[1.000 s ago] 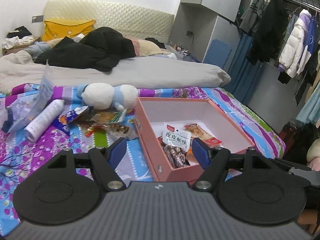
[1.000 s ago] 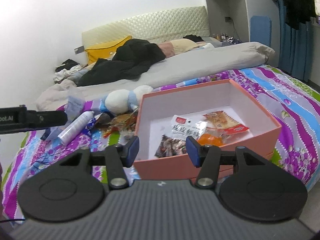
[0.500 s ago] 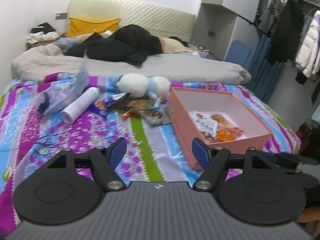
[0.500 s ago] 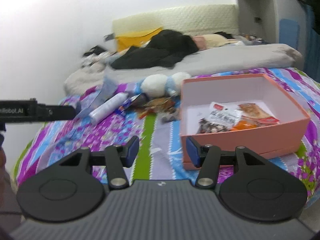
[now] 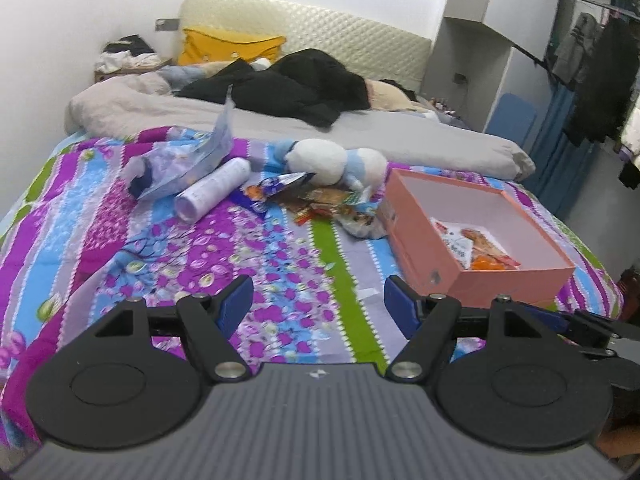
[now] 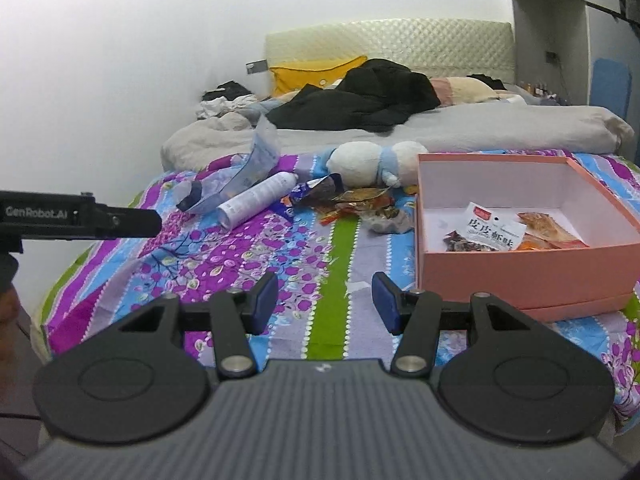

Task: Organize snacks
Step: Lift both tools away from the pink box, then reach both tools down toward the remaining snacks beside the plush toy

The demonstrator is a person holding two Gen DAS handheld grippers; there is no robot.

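Both grippers are hanging over the patterned quilt with nothing between their pads: the left gripper is standing spread wide, the right gripper spread less far. Ahead and to the right of each, the pink box is sitting on the quilt, holding a white snack packet and orange packets. Straight ahead, well beyond the fingertips, loose snack wrappers are lying beside a plush toy and a white bottle.

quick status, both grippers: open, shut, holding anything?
Left gripper: open, holding nothing.
Right gripper: open, holding nothing.
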